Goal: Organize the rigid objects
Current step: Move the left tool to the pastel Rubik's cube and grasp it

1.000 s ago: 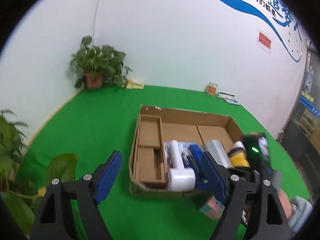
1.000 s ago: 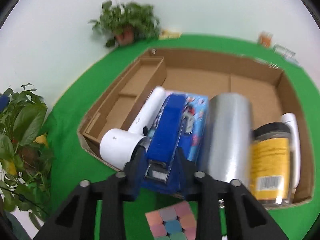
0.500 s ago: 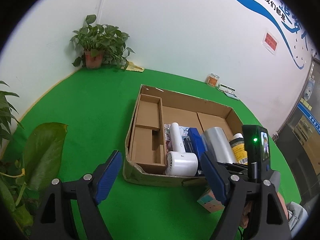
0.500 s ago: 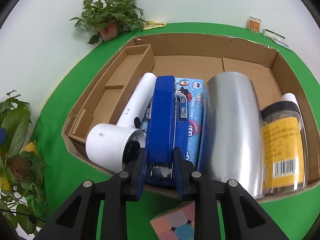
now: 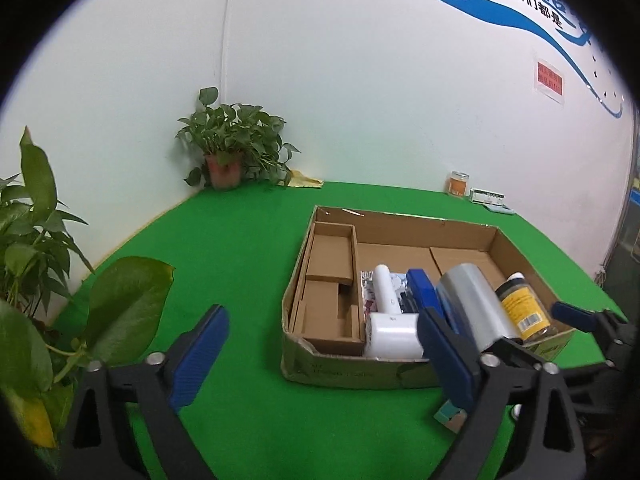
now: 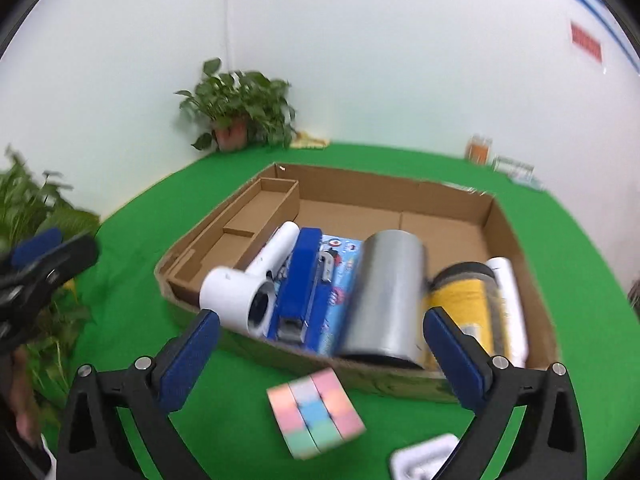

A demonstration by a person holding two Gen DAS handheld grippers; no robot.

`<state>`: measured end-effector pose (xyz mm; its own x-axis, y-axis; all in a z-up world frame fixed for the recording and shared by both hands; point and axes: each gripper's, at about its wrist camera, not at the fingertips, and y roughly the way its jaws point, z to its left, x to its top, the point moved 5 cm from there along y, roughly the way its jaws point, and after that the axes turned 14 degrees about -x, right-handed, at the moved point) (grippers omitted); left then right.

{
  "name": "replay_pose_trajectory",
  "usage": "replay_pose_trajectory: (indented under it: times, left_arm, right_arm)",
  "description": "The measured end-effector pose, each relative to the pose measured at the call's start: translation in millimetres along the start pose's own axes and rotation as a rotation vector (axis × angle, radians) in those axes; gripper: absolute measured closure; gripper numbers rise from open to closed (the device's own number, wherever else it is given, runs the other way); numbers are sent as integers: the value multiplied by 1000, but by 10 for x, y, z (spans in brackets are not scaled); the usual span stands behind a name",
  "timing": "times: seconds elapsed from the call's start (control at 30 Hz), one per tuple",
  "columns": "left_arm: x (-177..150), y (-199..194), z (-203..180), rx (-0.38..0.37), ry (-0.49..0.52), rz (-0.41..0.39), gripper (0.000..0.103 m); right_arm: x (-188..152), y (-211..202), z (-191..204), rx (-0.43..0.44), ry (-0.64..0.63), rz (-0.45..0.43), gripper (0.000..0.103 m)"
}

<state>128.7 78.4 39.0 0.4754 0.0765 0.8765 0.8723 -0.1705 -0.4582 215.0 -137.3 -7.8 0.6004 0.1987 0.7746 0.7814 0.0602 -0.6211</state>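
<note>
An open cardboard box (image 6: 352, 192) (image 5: 400, 220) lies on the green table. Side by side in it lie a white hair dryer (image 6: 236, 300) (image 5: 390, 320), a blue stapler (image 6: 300, 280) (image 5: 422, 286) on a colourful flat pack (image 6: 340, 264), a silver cylinder (image 6: 388, 292) (image 5: 472, 300), a yellow-labelled jar (image 6: 460, 304) (image 5: 520, 308) and a white tube (image 6: 508, 300). My right gripper (image 6: 320, 352) is open and empty, just in front of the box. A pastel cube (image 6: 316, 416) lies on the cloth below it. My left gripper (image 5: 320, 356) is open and empty, left of the box front.
A potted plant (image 5: 232, 148) stands in the far corner, and leafy plants (image 5: 60, 280) stand at the left edge. An orange can (image 5: 458, 184) and a small flat box (image 5: 488, 198) sit by the far wall. A white object (image 6: 424, 456) lies at the near edge.
My right gripper has let go of the blue stapler, which now lies in the box, and has opened and pulled back. My left gripper has stayed open.
</note>
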Motion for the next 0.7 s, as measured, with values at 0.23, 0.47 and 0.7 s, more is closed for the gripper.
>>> replay_pose_trajectory:
  times: [0.23,0.47,0.7]
  left_arm:
    - [-401,277,-182,-143,-120,178,0]
    - [-641,325,-319,-233,-218,255,0]
    - [-846,363,-315,-240,-242,347,0]
  right_arm:
    - [-485,-268,-116,102,-29,-7,1]
    - [-794,-106,-90,194,-92,90,1]
    - [-914,437,-19,163,-79,265,8]
